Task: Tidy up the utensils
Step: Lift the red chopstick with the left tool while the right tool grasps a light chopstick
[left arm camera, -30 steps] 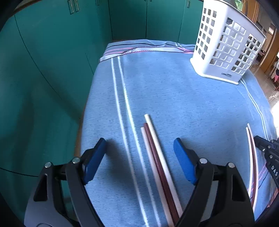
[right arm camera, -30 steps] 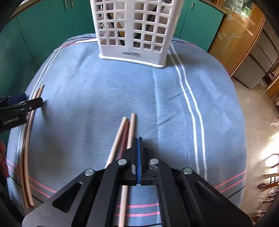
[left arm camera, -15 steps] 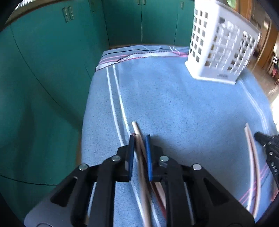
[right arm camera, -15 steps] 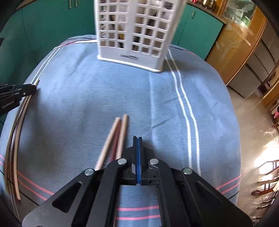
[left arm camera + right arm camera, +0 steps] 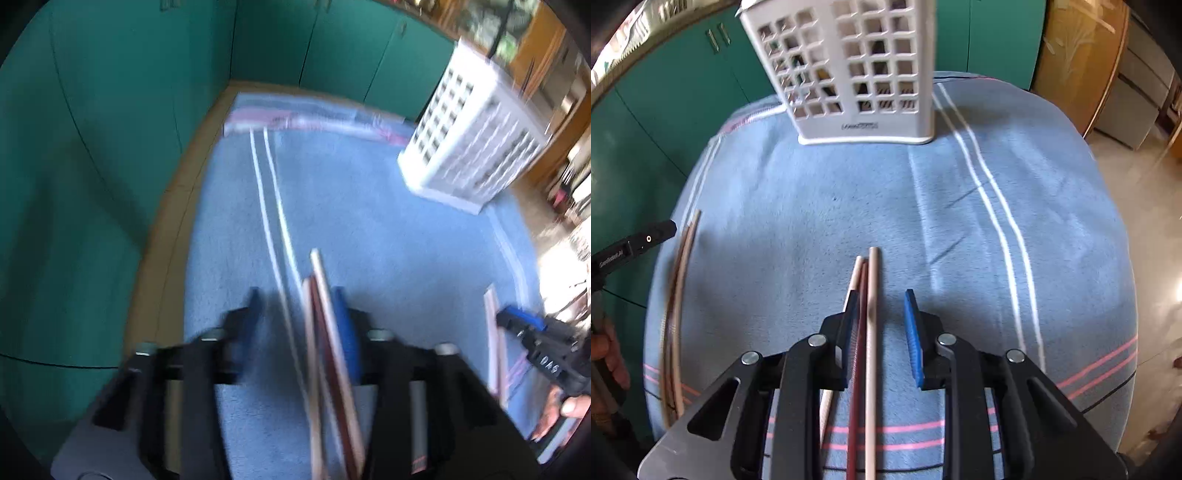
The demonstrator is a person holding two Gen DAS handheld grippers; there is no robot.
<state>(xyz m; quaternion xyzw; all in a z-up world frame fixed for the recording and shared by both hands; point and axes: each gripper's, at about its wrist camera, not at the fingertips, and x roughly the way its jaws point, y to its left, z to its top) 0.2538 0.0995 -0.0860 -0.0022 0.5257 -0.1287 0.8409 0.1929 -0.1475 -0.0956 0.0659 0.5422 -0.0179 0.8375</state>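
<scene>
A bundle of cream and dark red chopsticks (image 5: pixel 325 332) runs between the blue pads of my left gripper (image 5: pixel 300 317). Its jaws are opening. The sticks sit close against the right pad (image 5: pixel 345 325), and the left pad stands apart from them; the view is blurred. My right gripper (image 5: pixel 881 325) is also opening over a second bundle of chopsticks (image 5: pixel 872 295). A dark red stick and a cream stick lie between its pads, and a third cream stick (image 5: pixel 855 275) passes under the left finger. The white lattice basket (image 5: pixel 857 74) stands upright at the far side (image 5: pixel 472 155).
A blue cloth (image 5: pixel 960 221) with white and pink stripes covers the small table. Green cabinet doors (image 5: pixel 110 147) stand close on the left and behind. Each view shows the other gripper (image 5: pixel 517 321) (image 5: pixel 646 236) at its edge, with a hand (image 5: pixel 570 406) behind it.
The left gripper closed on its chopsticks half a second ago and has since spread partway, and its view has swung. The right gripper, shut beside its sticks before, now stands parted astride them.
</scene>
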